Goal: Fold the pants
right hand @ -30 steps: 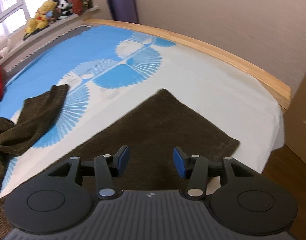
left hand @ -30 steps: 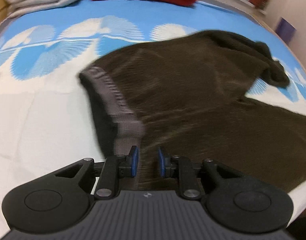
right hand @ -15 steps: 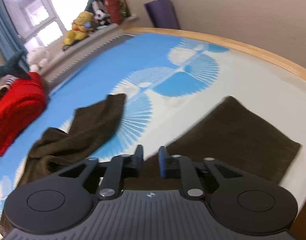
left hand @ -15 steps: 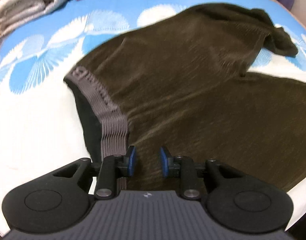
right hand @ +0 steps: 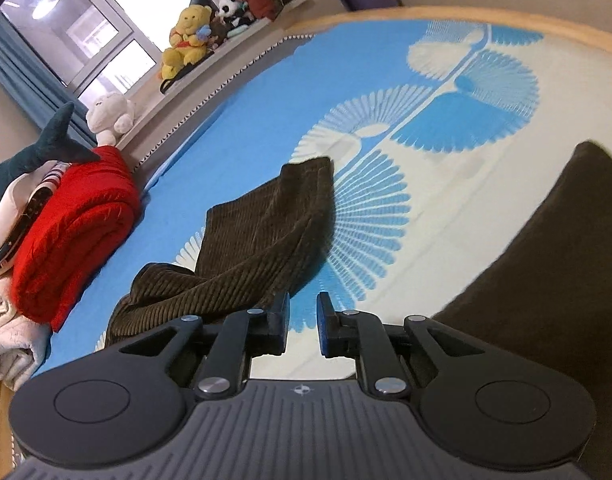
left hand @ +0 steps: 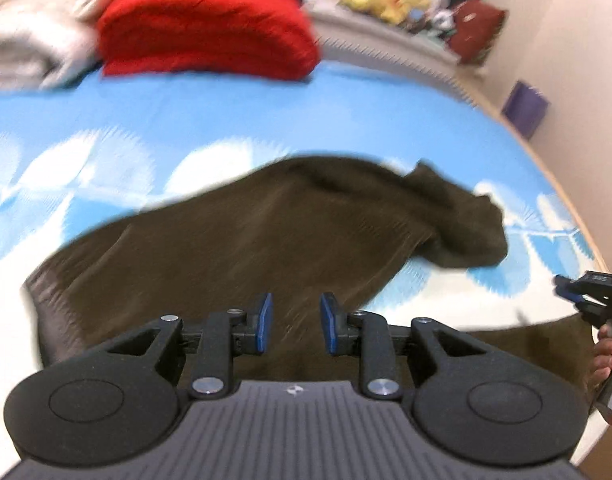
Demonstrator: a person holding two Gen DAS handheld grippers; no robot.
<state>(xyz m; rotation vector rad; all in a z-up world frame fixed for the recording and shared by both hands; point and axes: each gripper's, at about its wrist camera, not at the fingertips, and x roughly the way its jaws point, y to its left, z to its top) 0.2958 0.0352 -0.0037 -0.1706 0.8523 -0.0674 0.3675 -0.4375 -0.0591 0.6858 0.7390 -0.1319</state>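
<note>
Dark olive-brown ribbed pants [right hand: 261, 240]; bed sheet [right hand: 233, 128] blue w/ white fan motifs; red folded blanket [right hand: 73, 232]; yellow plush toy [right hand: 187, 36]; blue pads [left hand: 263, 322] on black grippers.

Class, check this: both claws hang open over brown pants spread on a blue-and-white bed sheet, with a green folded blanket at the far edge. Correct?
One error: the folded blanket is red, not green, as the right wrist view shows. The rest stands.

My left gripper [left hand: 293, 322] rose off the pants [left hand: 265, 236]; its pads, narrowly apart before, stood wider with nothing between them. My right gripper [right hand: 302, 328] narrowed from wide to a small gap and swung left, leaving the flat leg [right hand: 546, 280] at its right and the crumpled leg [right hand: 261, 248] ahead.
</note>
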